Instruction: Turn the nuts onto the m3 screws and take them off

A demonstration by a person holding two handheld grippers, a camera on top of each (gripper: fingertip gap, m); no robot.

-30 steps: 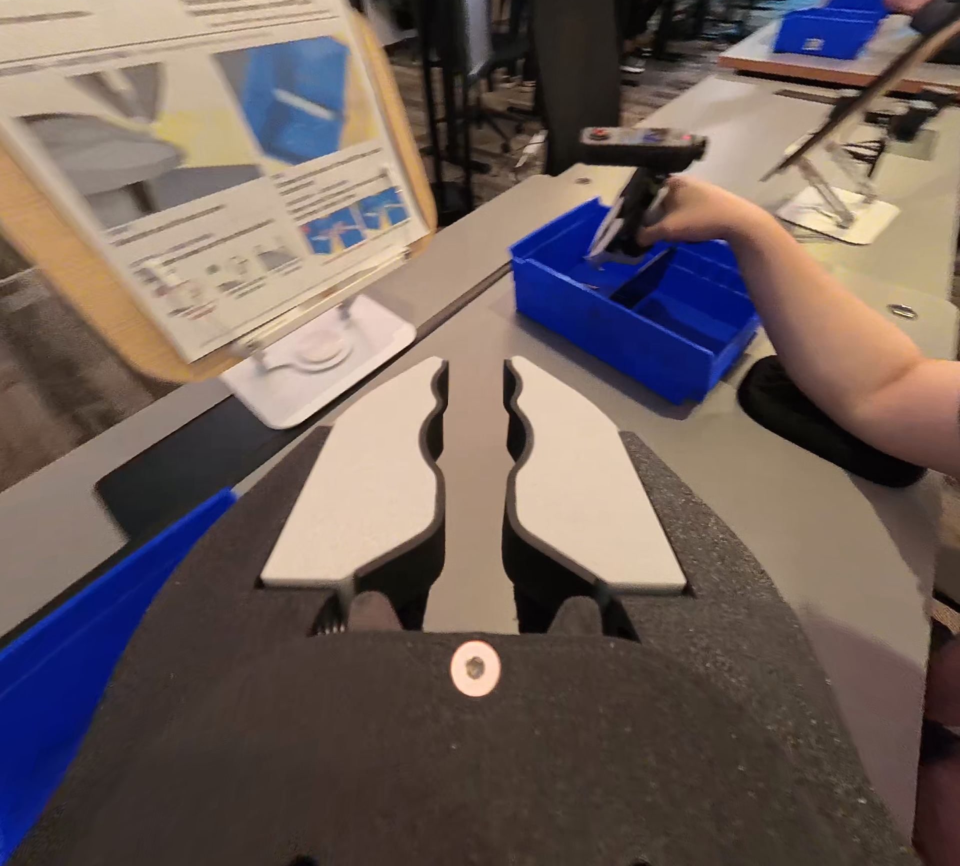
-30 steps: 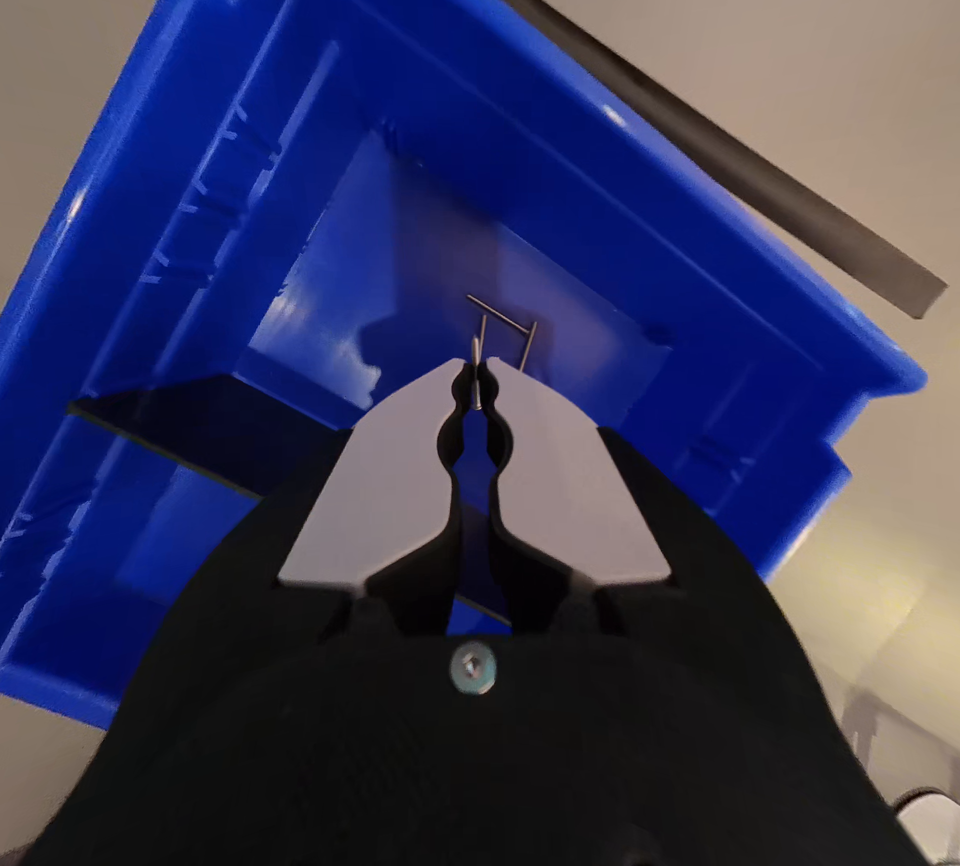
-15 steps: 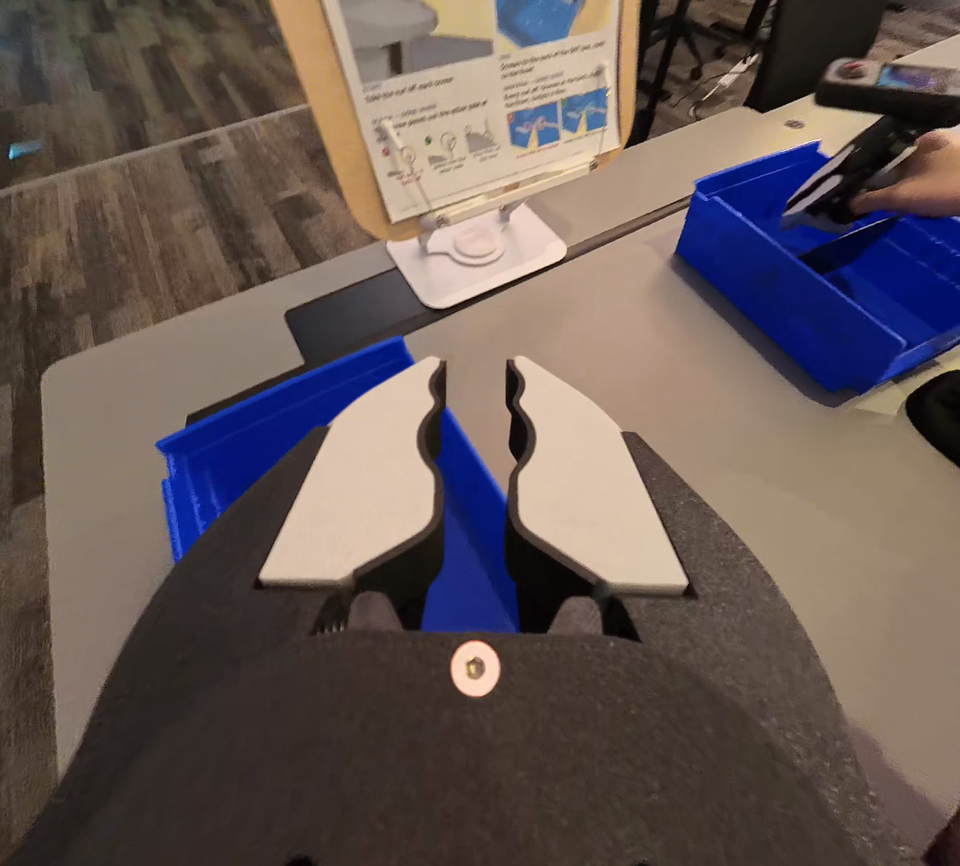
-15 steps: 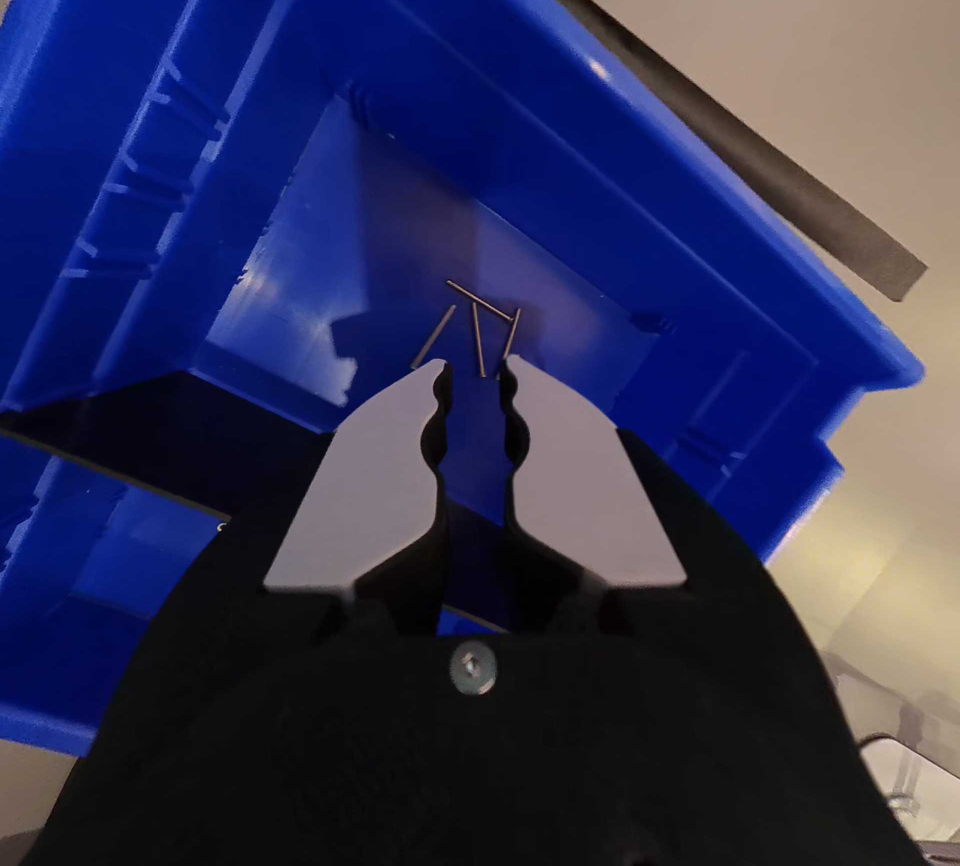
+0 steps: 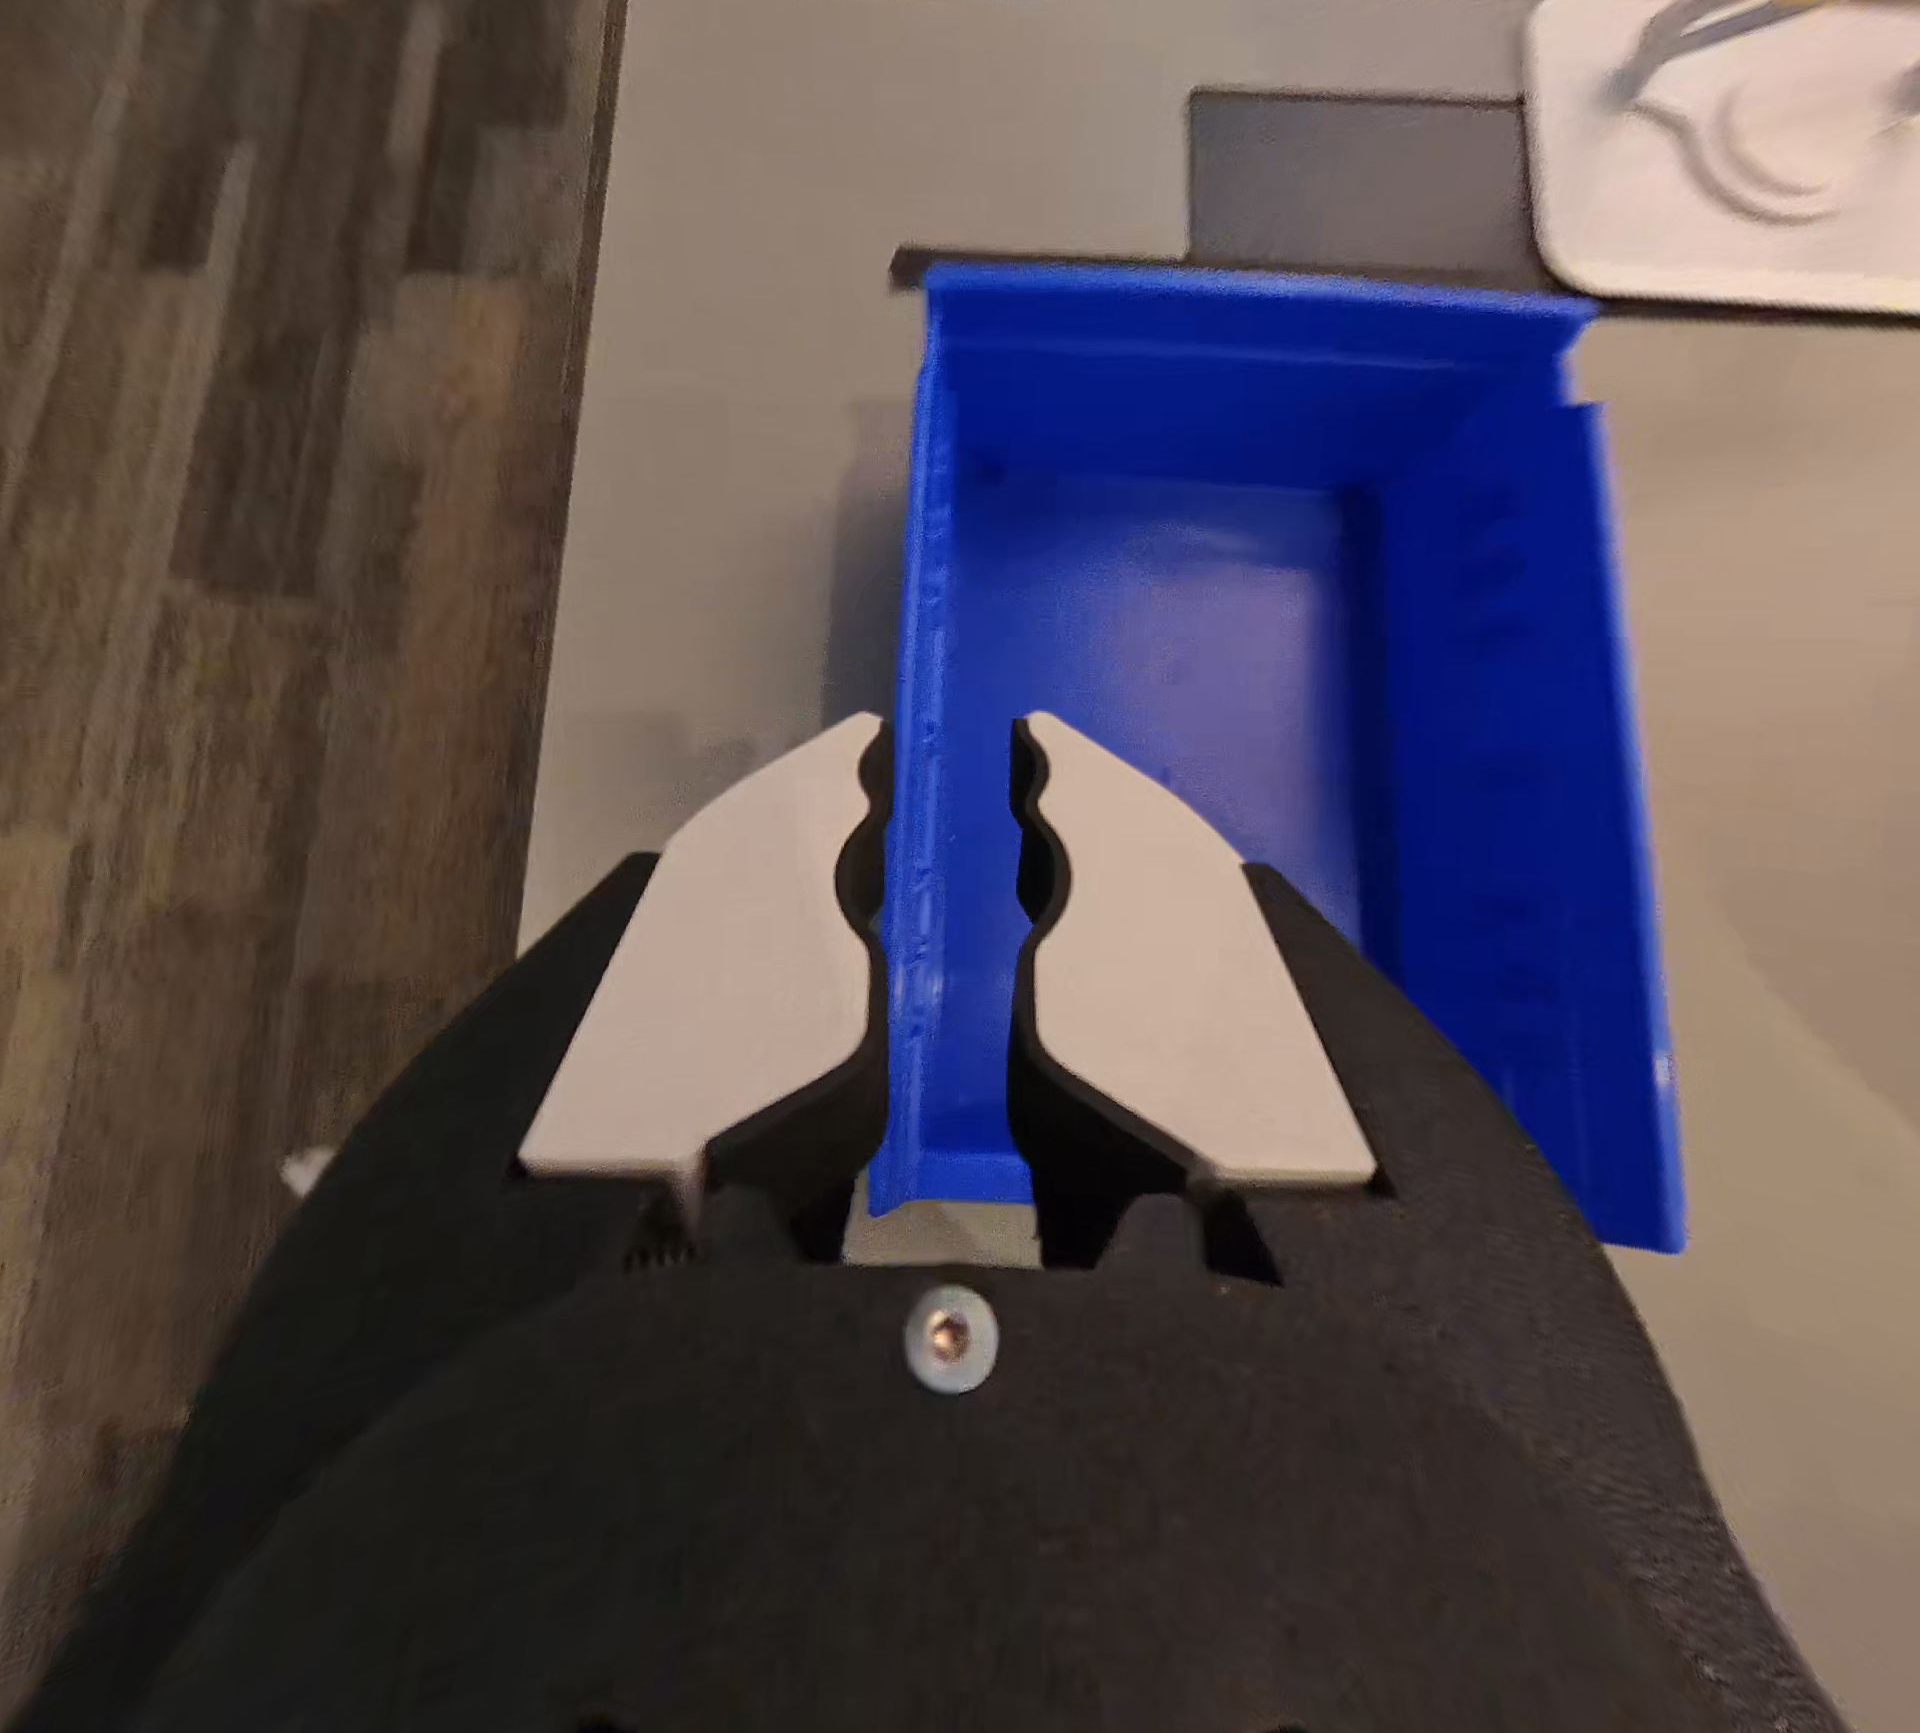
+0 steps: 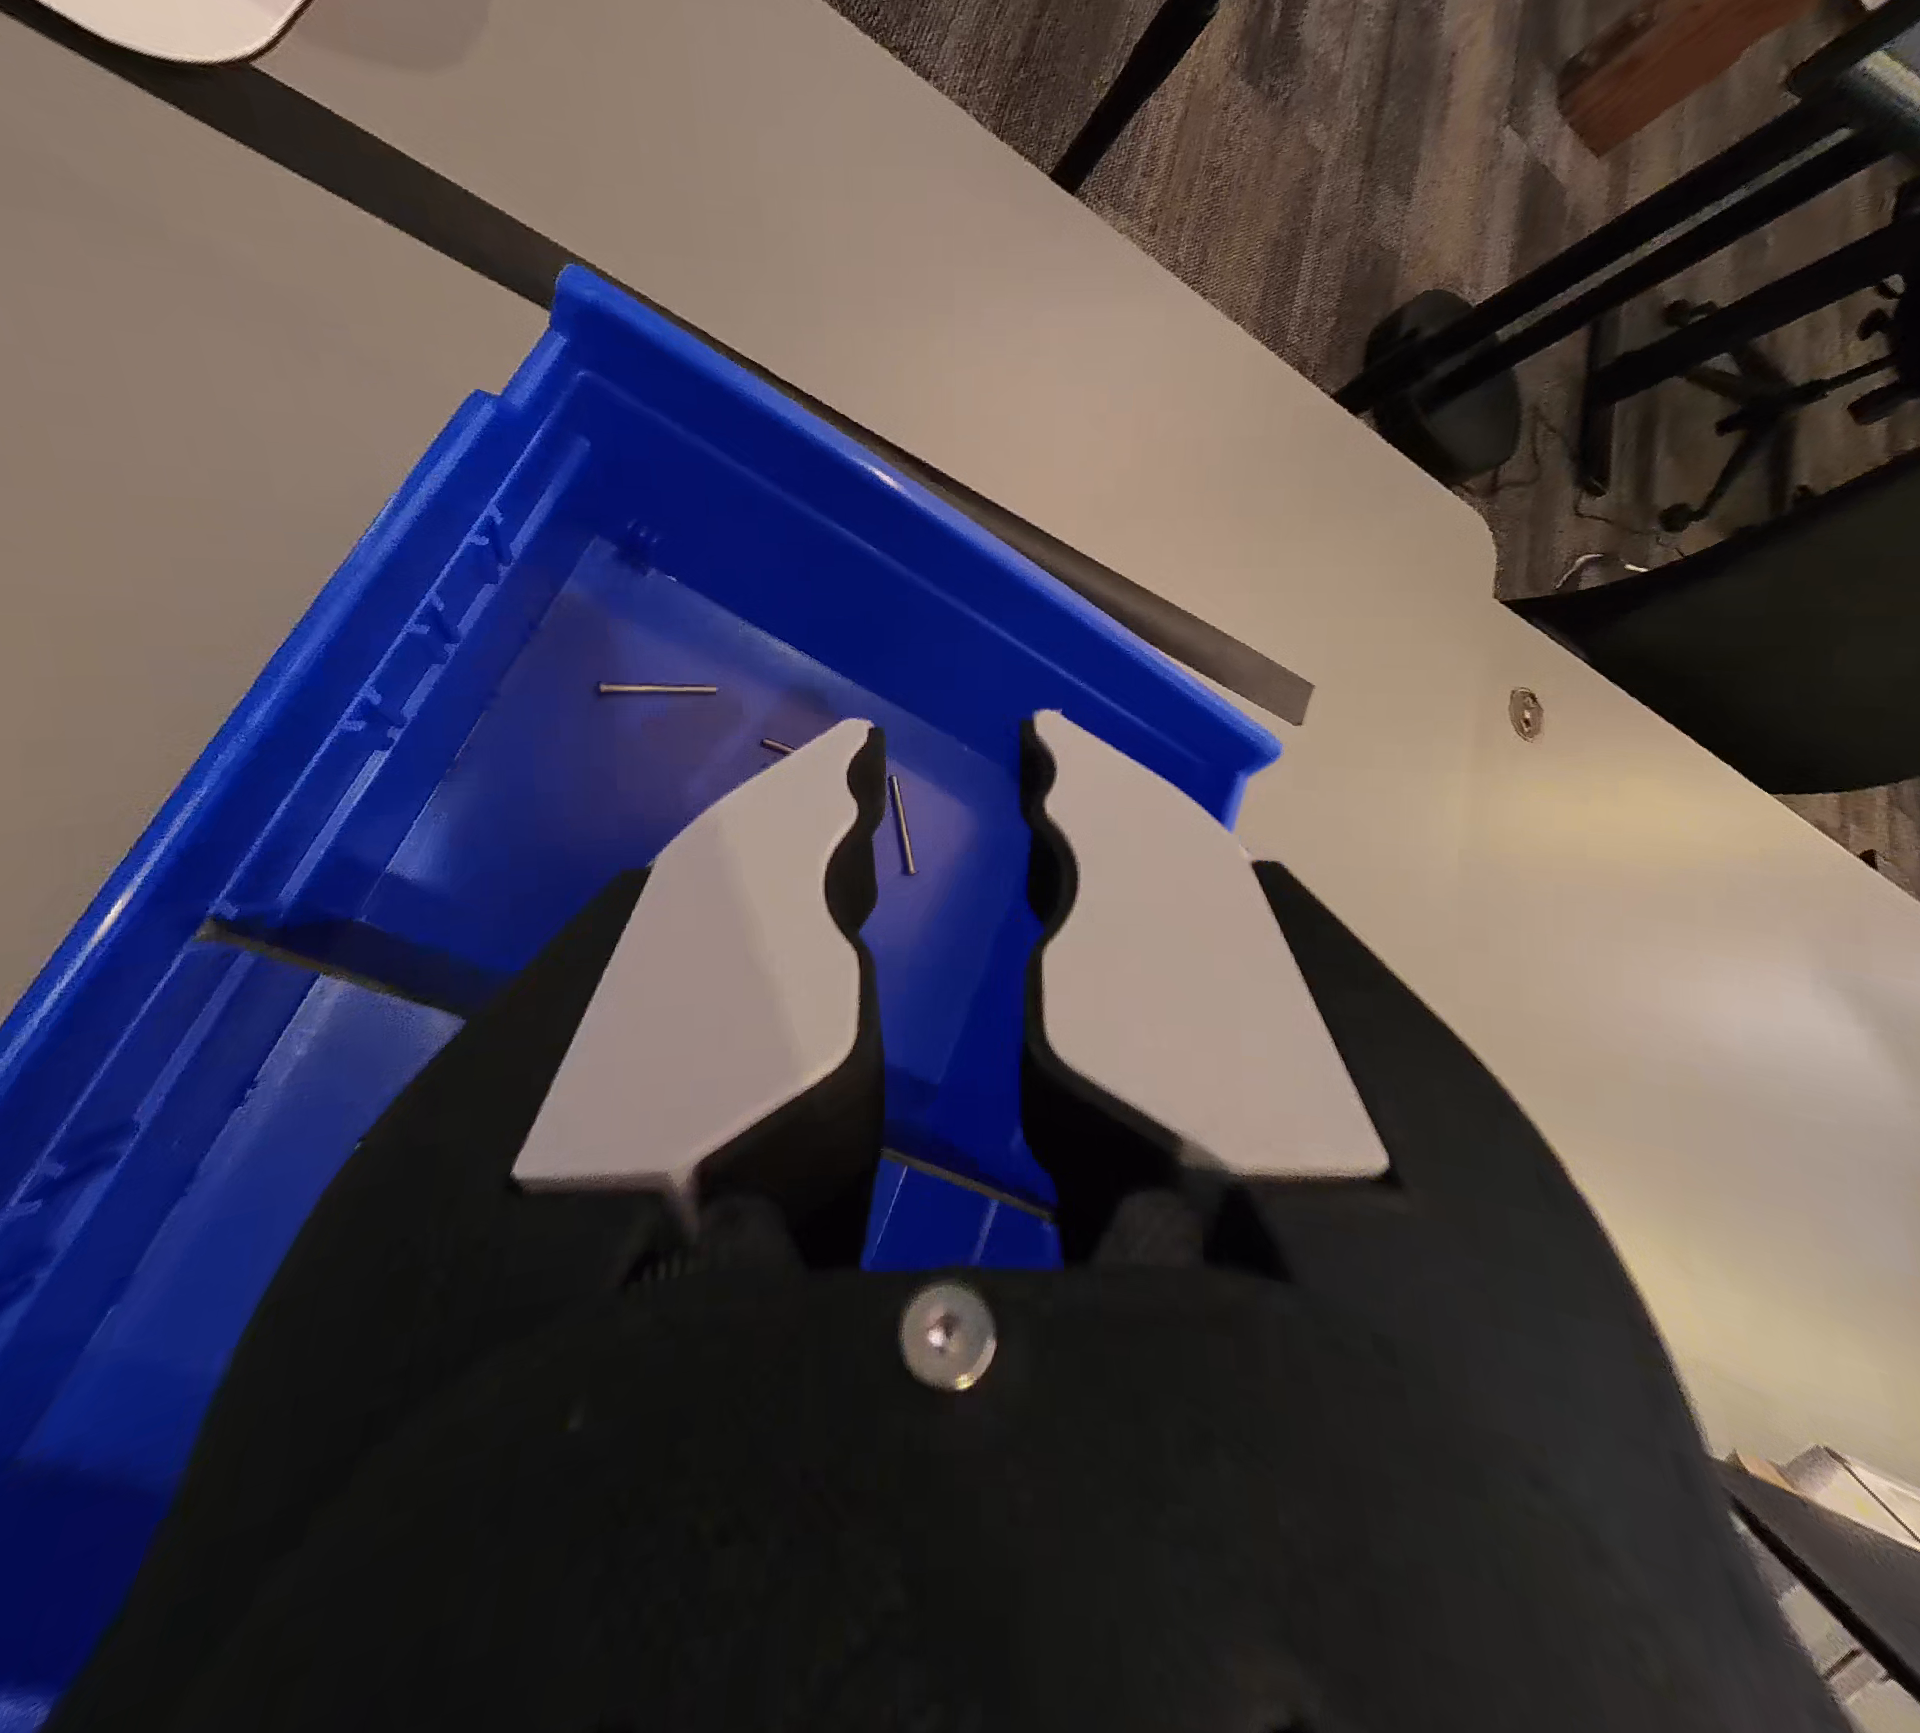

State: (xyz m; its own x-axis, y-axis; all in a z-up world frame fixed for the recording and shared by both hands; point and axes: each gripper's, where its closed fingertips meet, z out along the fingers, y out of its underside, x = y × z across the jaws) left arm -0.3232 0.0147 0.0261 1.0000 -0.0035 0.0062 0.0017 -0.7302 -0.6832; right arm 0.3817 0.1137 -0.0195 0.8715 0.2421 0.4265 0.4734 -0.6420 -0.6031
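Note:
In the left wrist view my left gripper [image 5: 951,727] is open and holds nothing. It hovers over the left wall of a blue bin [image 5: 1538,748] on the grey table; that wall shows between the fingers, farther off, and the pads do not press on it. I see no parts on this bin's blurred floor. In the right wrist view my right gripper [image 6: 953,727] is open and empty above a second blue bin [image 6: 883,540] with a dark divider. Thin metal screws lie loose on its floor, one at the left [image 6: 657,689] and one just under my fingertips [image 6: 902,823].
A white stand base [image 5: 1725,145] and a dark inset panel [image 5: 1351,166] lie beyond the left bin. The table's left edge drops to wood floor [image 5: 260,540]. A black strip [image 6: 1143,623] runs behind the right bin, and chair legs [image 6: 1455,395] stand beyond the table. Tip to tip, the grippers are about 70 cm apart.
My right gripper was shut on a thin screw, opened and left it in the bin, then drew back. My left gripper swung left and down from the instruction stand to above the other blue bin.

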